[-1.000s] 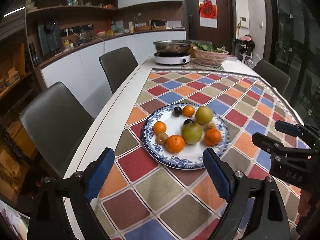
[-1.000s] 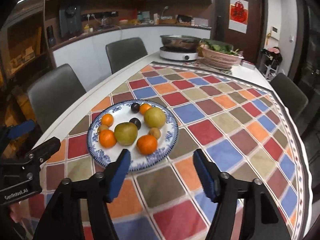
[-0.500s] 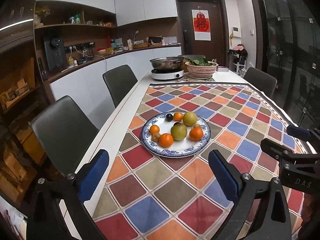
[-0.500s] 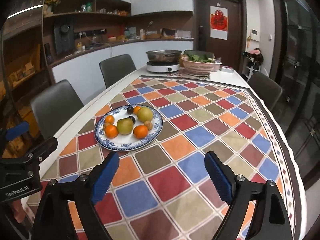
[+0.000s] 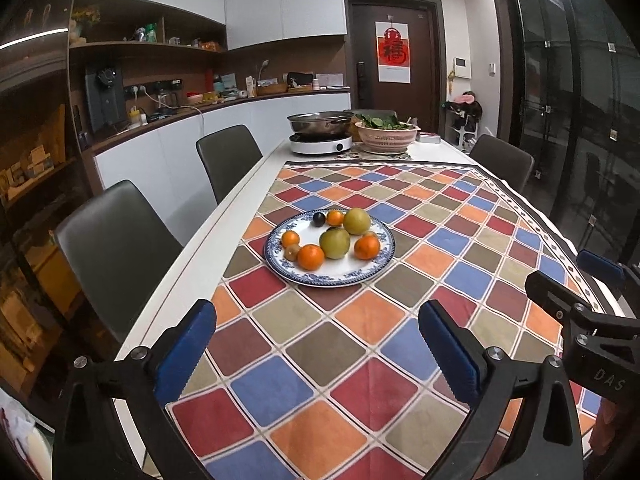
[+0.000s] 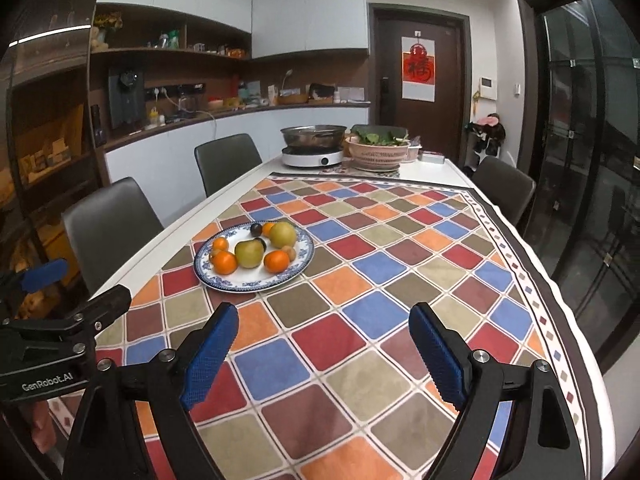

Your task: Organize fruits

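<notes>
A blue-and-white plate (image 5: 340, 277) on the checked tablecloth holds several fruits: oranges, two green pears (image 5: 334, 243), small brown fruits and a dark plum (image 5: 319, 219). It also shows in the right wrist view (image 6: 244, 285). My left gripper (image 5: 318, 344) is open and empty, well back from the plate, near the table's front. My right gripper (image 6: 322, 344) is open and empty, back and to the right of the plate. Each gripper shows at the edge of the other's view.
An induction hob with a steel pot (image 5: 320, 136) and a basket of greens (image 5: 387, 136) stand at the table's far end. Grey chairs (image 5: 116, 248) line the left side; another chair (image 5: 502, 164) is at the far right. The table's left edge is close.
Both grippers have pulled back and up from the plate, which now looks smaller and farther away. Both stay open and empty. The fruits have not moved.
</notes>
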Demonstrator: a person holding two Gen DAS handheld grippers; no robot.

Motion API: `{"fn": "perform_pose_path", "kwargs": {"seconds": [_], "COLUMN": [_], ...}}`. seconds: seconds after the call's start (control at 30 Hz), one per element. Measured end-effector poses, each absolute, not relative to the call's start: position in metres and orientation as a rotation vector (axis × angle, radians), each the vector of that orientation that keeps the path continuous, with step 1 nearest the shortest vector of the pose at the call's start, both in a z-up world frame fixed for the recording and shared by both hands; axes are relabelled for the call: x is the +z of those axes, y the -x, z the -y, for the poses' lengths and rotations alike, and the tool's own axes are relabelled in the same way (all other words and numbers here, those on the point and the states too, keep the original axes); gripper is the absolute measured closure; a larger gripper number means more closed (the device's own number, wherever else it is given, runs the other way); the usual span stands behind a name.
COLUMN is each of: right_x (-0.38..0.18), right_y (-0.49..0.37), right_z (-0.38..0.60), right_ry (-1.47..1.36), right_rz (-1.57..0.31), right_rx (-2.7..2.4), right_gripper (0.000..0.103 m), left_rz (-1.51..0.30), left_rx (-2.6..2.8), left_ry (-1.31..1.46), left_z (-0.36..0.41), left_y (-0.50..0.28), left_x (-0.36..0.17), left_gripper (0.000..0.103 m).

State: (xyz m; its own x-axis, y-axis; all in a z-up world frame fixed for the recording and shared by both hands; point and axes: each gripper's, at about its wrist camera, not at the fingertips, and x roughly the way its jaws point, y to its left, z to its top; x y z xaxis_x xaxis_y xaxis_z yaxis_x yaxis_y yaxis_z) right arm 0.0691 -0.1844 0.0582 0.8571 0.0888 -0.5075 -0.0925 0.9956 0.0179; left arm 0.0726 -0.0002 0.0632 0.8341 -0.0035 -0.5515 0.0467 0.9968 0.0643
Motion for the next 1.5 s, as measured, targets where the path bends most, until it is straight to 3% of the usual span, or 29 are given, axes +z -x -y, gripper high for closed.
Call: {"fn": "perform_pose_path", "kwargs": {"seconds": [1.5], "right_x": [0.044], "right_y": [-0.044], "right_z": [0.187], "right_ry": [-0.002], "right_rz": [-0.51], "right_rx": [0.079], "right_gripper": [0.015], "left_rz": [-0.581], "left_rx": [-0.014], "left_ry": [-0.102], "left_z": [0.003], "left_y": [-0.048], "left_x": [0.043], "left_gripper": [0.0]}}
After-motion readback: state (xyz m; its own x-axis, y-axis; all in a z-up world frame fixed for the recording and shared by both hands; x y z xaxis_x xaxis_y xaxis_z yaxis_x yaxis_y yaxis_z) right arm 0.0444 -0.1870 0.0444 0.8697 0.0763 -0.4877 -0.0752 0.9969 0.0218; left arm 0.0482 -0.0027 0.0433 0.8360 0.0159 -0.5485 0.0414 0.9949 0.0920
